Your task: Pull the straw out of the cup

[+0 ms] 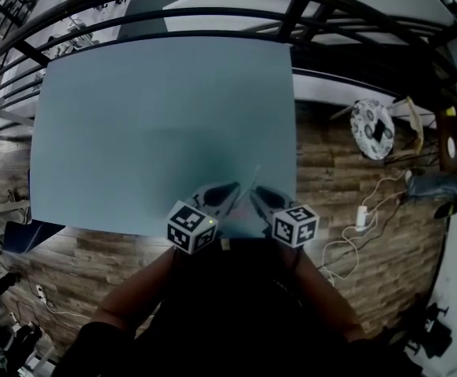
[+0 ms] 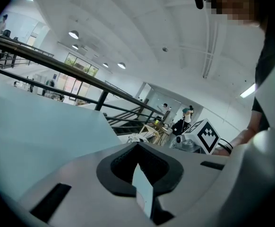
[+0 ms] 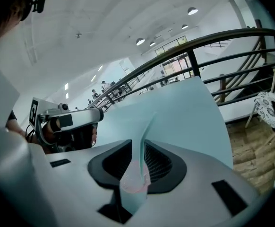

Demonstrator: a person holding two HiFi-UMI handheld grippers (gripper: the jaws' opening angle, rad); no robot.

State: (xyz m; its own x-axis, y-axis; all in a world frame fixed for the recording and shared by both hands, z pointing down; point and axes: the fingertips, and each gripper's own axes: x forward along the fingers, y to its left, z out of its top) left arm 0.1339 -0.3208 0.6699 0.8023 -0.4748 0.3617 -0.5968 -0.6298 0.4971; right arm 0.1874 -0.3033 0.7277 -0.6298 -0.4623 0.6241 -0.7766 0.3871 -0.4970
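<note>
- Right gripper: jaws clenched on a thin, pale translucent straw. Its long axis runs forward out of the jaws, with the far tip leaning slightly right.
- Left gripper: jaws pressed onto a short pale blue strip, set edge-on between them. Whether it belongs to the straw cannot be told.
- Pale blue-green table: ahead of both grippers.
- Marker cube: black-and-white squares only.

two grippers: left gripper, right gripper; one table; one straw; one cup
</note>
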